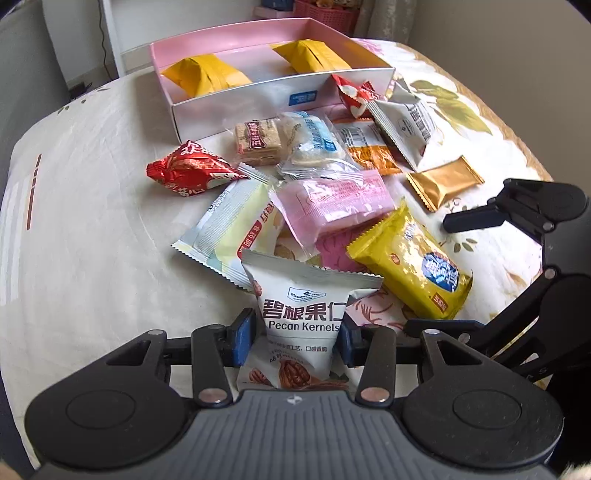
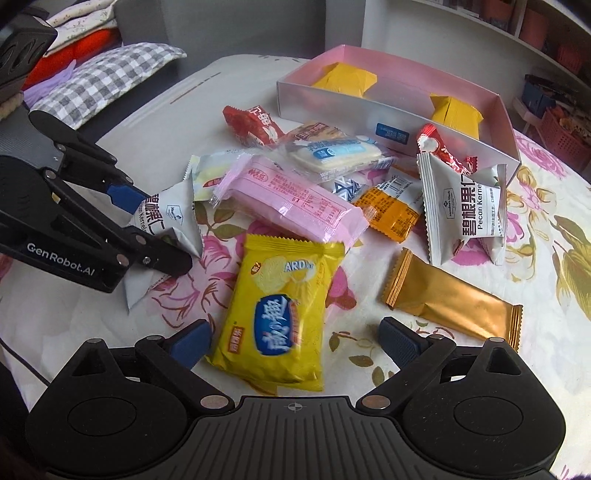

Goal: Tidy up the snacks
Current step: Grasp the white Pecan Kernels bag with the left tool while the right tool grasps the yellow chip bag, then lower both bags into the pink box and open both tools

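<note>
My left gripper [image 1: 295,338] is shut on a white "Pecan Kernels" packet [image 1: 301,295], its blue pads pressing both sides. The right wrist view shows that gripper [image 2: 159,229] at the left, holding the packet [image 2: 166,218] tilted just above the cloth. My right gripper [image 2: 295,343] stands open, its pads either side of the near end of a yellow biscuit pack [image 2: 280,310]. A pink box [image 1: 258,86] at the back holds two yellow wrapped packages [image 1: 207,74]. Between box and grippers lies a pile of several snacks, among them a pink pack [image 2: 291,199] and a second pecan packet [image 2: 465,210].
A gold wrapper [image 2: 454,295] lies alone right of the yellow pack. The floral tablecloth [image 2: 546,206] covers a rounded table whose edge curves off left and right. A checked pillow [image 2: 107,74] lies beyond the table at the left, and shelves with a pink basket [image 1: 325,14] stand behind.
</note>
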The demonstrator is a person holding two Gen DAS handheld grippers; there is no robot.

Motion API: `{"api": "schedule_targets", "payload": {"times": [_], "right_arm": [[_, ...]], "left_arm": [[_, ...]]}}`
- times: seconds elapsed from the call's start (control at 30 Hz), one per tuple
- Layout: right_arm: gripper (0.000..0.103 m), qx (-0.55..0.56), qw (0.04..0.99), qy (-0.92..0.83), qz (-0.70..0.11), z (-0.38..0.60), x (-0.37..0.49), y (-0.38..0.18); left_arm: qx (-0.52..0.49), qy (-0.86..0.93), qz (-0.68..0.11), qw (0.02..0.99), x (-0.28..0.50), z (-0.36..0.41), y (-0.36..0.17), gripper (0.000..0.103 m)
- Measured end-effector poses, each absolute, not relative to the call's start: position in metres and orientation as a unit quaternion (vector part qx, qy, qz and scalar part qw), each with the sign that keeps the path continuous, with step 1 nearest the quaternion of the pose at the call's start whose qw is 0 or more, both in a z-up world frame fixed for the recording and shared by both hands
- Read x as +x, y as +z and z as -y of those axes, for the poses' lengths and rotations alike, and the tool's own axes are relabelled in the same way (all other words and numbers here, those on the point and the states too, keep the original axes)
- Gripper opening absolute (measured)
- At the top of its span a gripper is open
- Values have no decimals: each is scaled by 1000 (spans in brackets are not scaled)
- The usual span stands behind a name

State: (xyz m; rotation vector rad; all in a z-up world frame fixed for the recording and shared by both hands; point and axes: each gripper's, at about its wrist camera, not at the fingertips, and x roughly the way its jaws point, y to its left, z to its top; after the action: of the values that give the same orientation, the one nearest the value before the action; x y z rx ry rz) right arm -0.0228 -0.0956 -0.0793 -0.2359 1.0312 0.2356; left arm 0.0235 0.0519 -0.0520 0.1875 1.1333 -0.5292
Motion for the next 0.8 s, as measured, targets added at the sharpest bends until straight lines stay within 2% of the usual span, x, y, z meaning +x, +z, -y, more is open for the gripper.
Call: {"api": "schedule_targets", "payload": {"times": [0.07, 0.13, 0.17, 0.2, 0.8], "right_arm": [[86, -115, 859, 111, -486, 96, -22, -77], [71, -116, 862, 110, -481, 98, -22, -74], [59, -117, 863, 110, -479, 99, -22, -73], [52, -116, 864, 109, -479, 100, -21, -72], [49, -48, 875, 123, -466, 113, -13, -39]], "left_arm": [[78, -245, -531, 807, 24, -53, -51, 36], [69, -243, -533, 807, 25, -54, -50, 35], [66, -242, -534, 807, 25, -54, -50, 34], [64, -241, -535, 807, 26, -55, -50, 34], [32, -257, -497, 828, 24, -51, -20, 32]]}}
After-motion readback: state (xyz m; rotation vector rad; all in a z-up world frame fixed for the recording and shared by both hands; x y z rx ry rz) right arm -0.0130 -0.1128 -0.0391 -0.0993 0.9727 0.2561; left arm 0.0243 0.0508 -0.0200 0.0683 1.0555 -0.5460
